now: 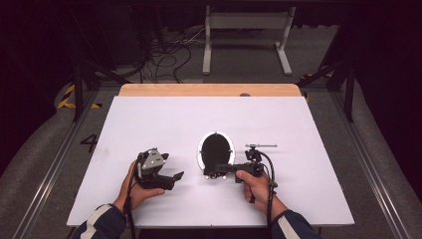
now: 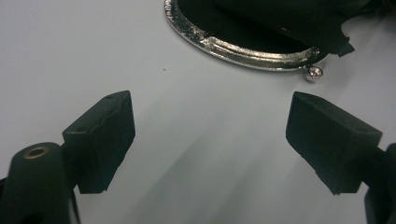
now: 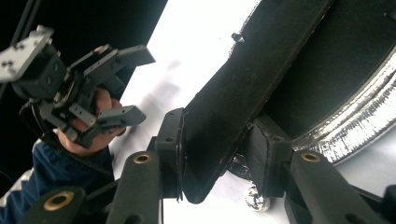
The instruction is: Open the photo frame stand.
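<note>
Right gripper (image 3: 217,154) clamps the black oval coin purse with silver metal frame (image 1: 215,149) by its soft flap; frame rigid, slippery. Left gripper (image 2: 210,140) gapes empty.

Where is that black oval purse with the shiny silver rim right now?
In the high view the purse lies near the middle of the white table, its near edge pinched in the right claw. The open left claw sits apart, to its left.

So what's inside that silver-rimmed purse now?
Inside the purse only dark lining shows; any contents can't be made out. The right gripper clamps a black flap at the rim and covers part of the opening. The left gripper is open, apart.
</note>
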Demonstrator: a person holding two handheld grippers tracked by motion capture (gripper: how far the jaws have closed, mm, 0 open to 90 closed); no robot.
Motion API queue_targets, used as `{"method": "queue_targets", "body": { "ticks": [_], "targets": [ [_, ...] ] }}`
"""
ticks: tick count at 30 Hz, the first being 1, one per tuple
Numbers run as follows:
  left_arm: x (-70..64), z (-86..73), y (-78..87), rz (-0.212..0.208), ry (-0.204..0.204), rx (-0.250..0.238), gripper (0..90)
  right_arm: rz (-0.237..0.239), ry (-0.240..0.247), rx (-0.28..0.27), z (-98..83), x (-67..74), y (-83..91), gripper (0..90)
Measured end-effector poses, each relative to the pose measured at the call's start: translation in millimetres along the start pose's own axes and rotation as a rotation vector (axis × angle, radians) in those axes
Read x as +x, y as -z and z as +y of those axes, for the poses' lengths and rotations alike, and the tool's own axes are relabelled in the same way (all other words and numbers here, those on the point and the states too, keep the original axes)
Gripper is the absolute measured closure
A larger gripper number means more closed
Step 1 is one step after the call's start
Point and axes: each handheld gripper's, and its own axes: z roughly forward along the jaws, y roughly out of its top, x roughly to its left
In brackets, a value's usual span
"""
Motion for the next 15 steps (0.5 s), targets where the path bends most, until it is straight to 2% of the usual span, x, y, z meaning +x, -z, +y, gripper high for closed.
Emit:
{"method": "queue_targets", "body": {
  "ticks": [5, 9, 11, 12, 14, 15],
  "targets": [
    [1.9, 11.5, -20.0, -0.080, 0.010, 0.023, 16.4, 0.000, 0.029, 0.015, 0.7, 0.6, 0.2, 62.4],
    [4.6, 18.7, -31.2, -0.096, -0.030, 0.049, 15.8, -0.012, 0.111, 0.035, 2.5, 3.2, 0.6, 62.4],
    [7.6, 20.9, -33.1, -0.111, -0.019, 0.043, 15.7, -0.022, 0.162, 0.045, 2.8, 5.9, 1.1, 62.6],
    [11.4, 24.6, -35.6, -0.139, 0.007, 0.028, 15.1, -0.025, 0.196, 0.044, 2.6, 7.2, 1.1, 62.9],
    [13.4, 26.7, -36.5, -0.150, 0.005, 0.013, 15.2, -0.027, 0.207, 0.046, 2.3, 8.2, 1.4, 63.1],
    [14.1, 28.8, -39.0, -0.175, 0.030, 0.014, 15.3, -0.028, 0.229, 0.047, 2.1, 9.1, 1.7, 63.6]
  ]
}}
